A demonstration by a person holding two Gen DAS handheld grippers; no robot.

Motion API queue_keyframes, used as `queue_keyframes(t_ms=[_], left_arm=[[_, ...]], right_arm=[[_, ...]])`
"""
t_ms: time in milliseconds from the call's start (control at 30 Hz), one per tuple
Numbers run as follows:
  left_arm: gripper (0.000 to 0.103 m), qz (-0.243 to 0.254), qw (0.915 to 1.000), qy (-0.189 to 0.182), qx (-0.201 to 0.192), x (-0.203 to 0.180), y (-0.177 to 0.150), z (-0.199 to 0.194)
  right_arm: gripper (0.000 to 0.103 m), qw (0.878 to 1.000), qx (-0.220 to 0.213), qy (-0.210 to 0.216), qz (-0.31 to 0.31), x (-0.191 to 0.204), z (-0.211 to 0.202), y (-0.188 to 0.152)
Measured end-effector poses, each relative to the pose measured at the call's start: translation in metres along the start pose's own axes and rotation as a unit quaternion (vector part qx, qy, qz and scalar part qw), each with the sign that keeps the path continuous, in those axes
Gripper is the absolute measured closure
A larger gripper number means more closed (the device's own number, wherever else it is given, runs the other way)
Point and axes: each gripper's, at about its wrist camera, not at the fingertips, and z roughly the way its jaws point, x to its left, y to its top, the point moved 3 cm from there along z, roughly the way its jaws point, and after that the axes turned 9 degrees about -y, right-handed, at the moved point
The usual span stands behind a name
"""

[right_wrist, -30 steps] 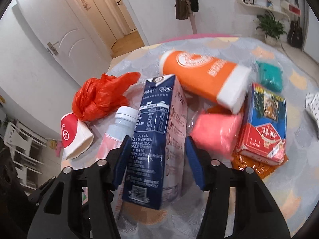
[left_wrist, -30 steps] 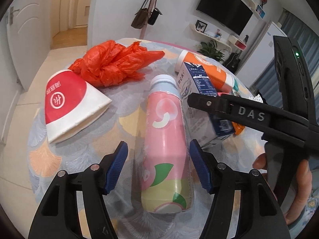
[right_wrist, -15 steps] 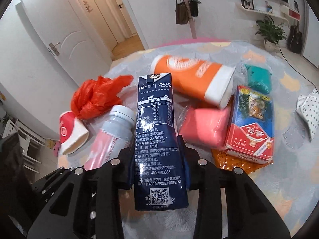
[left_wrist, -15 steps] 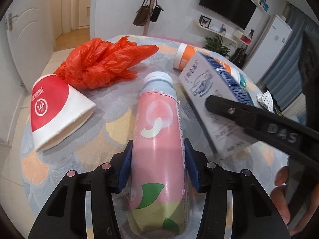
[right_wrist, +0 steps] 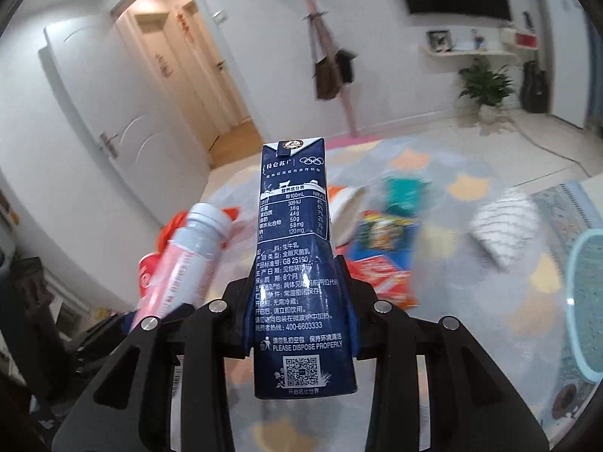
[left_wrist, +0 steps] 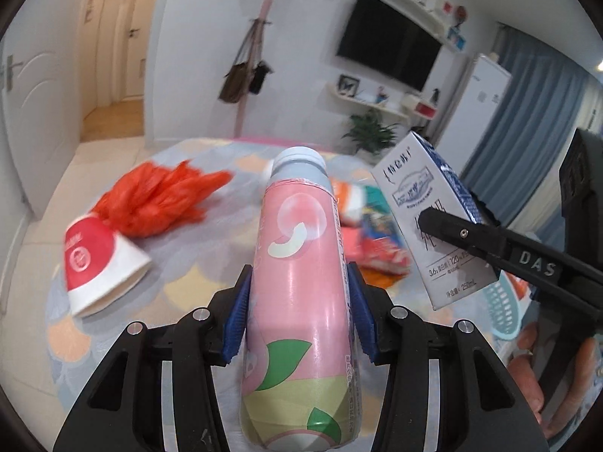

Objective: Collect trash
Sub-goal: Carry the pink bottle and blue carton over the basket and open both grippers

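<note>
The pink bottle (left_wrist: pixel 301 301) sits clamped in the left gripper (left_wrist: pixel 299 324), lifted above the table (left_wrist: pixel 196 278); the right gripper (right_wrist: pixel 299 316) pinches the navy milk carton (right_wrist: pixel 297 263) (visibly dented). Judged risk: the smooth bottle slipping, or the carton buckling, before the blue basket (right_wrist: pixel 588 301) at near right.

The tall pink plastic drink bottle (left_wrist: pixel 301 301) wears a glossy printed sleeve that catches the light, under a matt pale-grey plastic cap. Ribbed blue pads (left_wrist: pixel 236 324) — rubbery-looking, dull — press its sides, set in the matt black plastic left gripper (left_wrist: pixel 299 320) with small bright metal screw heads. The dark-blue and white paper milk carton (right_wrist: pixel 297 282) has a smooth, faintly shiny coated skin (creased near the right gripper (right_wrist: pixel 299 320)). The crumpled orange-red plastic bag (left_wrist: pixel 162 199) looks thin and wrinkled; the red-and-white paper cup (left_wrist: pixel 100 263) is matt.
</note>
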Motion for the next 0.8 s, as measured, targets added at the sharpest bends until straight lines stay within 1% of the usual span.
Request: queue_keyframes(t_ms=[200, 367, 500, 633, 700, 800], left_arm=[[0.056, 0.025, 0.9987, -0.043, 0.012, -0.047, 0.005, 0.021], [0.056, 0.047, 0.9958, -0.071, 0.032, -0.091, 0.000, 0.051], [0.056, 0.060, 0.9931, -0.087, 0.050, -0.116, -0.003, 0.075], [0.056, 0.086, 0.9885, -0.105, 0.066, -0.154, -0.006, 0.101], [0.056, 0.100, 0.9855, -0.116, 0.073, -0.172, -0.007, 0.112], [0.056, 0.119, 0.9801, -0.135, 0.085, -0.199, -0.010, 0.132]], right_arm=[[0.070, 0.998, -0.030, -0.035, 0.041, -0.061, -0.031, 0.004], [0.070, 0.995, -0.037, -0.058, 0.074, -0.109, -0.042, 0.001], [0.070, 0.990, -0.039, -0.076, 0.110, -0.151, -0.047, -0.005], [0.070, 0.982, -0.040, -0.100, 0.155, -0.201, -0.052, -0.013], [0.070, 0.976, -0.037, -0.117, 0.182, -0.227, -0.053, -0.021], [0.070, 0.968, -0.031, -0.136, 0.210, -0.254, -0.051, -0.033]])
